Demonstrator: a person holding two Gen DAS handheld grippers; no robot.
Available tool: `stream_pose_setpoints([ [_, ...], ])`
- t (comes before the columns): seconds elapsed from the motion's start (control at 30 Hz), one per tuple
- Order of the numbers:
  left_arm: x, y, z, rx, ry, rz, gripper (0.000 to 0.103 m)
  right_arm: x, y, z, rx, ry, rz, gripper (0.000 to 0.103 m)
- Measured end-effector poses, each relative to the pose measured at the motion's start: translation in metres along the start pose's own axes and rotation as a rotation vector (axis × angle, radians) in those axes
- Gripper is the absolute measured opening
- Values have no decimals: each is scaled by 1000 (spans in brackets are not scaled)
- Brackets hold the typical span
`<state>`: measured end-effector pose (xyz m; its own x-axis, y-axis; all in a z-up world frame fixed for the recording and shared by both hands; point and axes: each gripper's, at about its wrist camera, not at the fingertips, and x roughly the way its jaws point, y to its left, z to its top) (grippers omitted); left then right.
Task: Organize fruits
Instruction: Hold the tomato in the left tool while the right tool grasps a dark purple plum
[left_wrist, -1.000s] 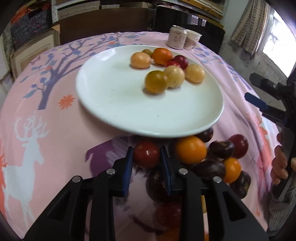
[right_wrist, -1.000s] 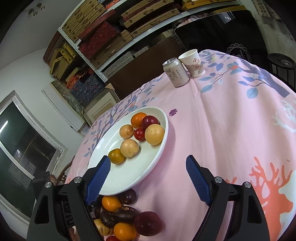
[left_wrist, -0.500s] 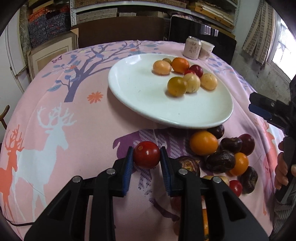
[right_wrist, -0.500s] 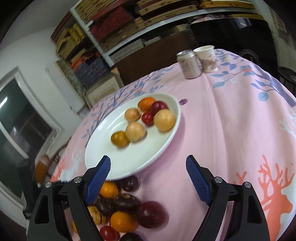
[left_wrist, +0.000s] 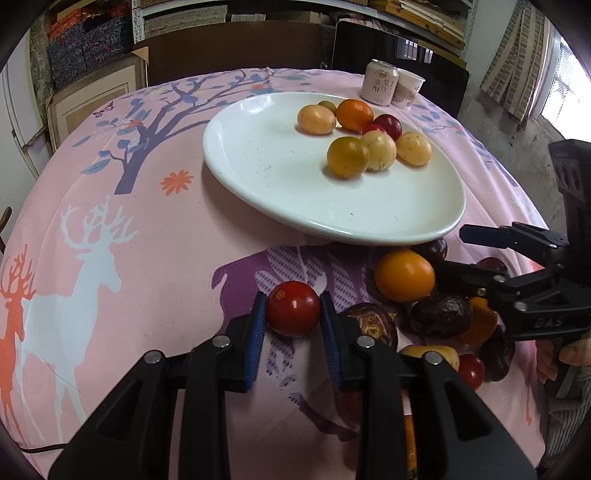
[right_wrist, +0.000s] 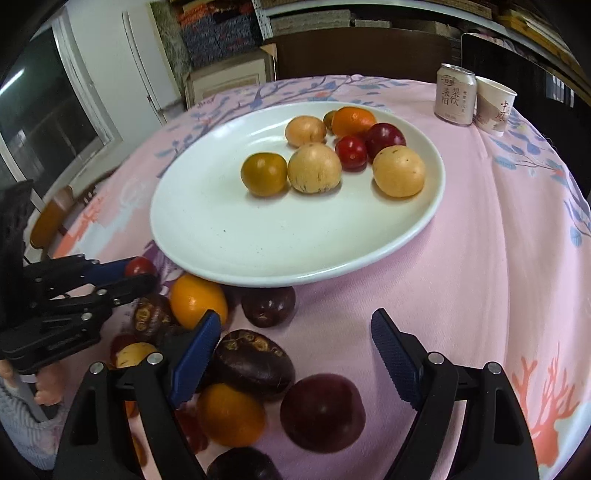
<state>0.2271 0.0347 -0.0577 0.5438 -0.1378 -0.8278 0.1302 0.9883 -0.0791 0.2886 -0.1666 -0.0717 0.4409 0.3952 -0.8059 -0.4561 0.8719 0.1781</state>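
Observation:
My left gripper (left_wrist: 293, 314) is shut on a red cherry tomato (left_wrist: 293, 308), held above the pink cloth short of the white plate (left_wrist: 280, 184). The plate (right_wrist: 258, 240) holds several fruits, among them an orange (right_wrist: 352, 120) and a yellow-green tomato (right_wrist: 264, 173). My right gripper (right_wrist: 295, 354) is open and empty above a pile of loose fruit: an orange (right_wrist: 197, 301), dark passion fruits (right_wrist: 253, 363) and a dark red plum (right_wrist: 321, 411). The left gripper (right_wrist: 138, 273) shows at the left of the right wrist view.
A drink can (left_wrist: 379, 83) and a paper cup (left_wrist: 408, 88) stand together at the table's far right behind the plate. A pink tablecloth (left_wrist: 110, 221) with deer and tree prints covers the round table. Shelves and a chair stand behind.
My left gripper has lifted the red tomato off the cloth and pulled back from the plate. My right gripper has swung lower toward the loose fruit pile, still open.

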Motion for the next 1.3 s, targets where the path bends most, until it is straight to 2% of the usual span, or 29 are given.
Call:
stream_pose_setpoints([
  [0.13,1,-1,0,3,2,-6,28,0,1,2,10,-6,26,71],
  [0.27,1,-1,0,3,5,-6,28,5,4,7,-2,3,9,66],
  [0.37,2,-1,0,2,5,-6,29,7,9,8,-27,2,-3,56],
  [0.47,2,-1,0,1,5,-7,29,8,22,6,-106,24,-42,47],
  [0.53,2,-1,0,3,5,-5,29,8,27,6,-146,46,-47,35],
  [0.7,2,-1,0,1,6,-9,29,4,37,4,-217,70,-88,34],
  [0.87,4,0,0,-3,8,-12,31,-5,32,-10,-171,26,-59,34],
  [0.97,5,1,0,-3,7,3,36,-13,33,-16,-161,7,-48,34],
  [1.1,6,1,1,-3,9,-1,36,0,37,-8,-166,24,-91,36],
  [1.17,6,1,1,-3,10,1,36,2,36,-2,-155,-5,-95,37],
  [1.3,7,1,1,-3,13,-1,36,3,36,-1,-165,-41,-92,33],
])
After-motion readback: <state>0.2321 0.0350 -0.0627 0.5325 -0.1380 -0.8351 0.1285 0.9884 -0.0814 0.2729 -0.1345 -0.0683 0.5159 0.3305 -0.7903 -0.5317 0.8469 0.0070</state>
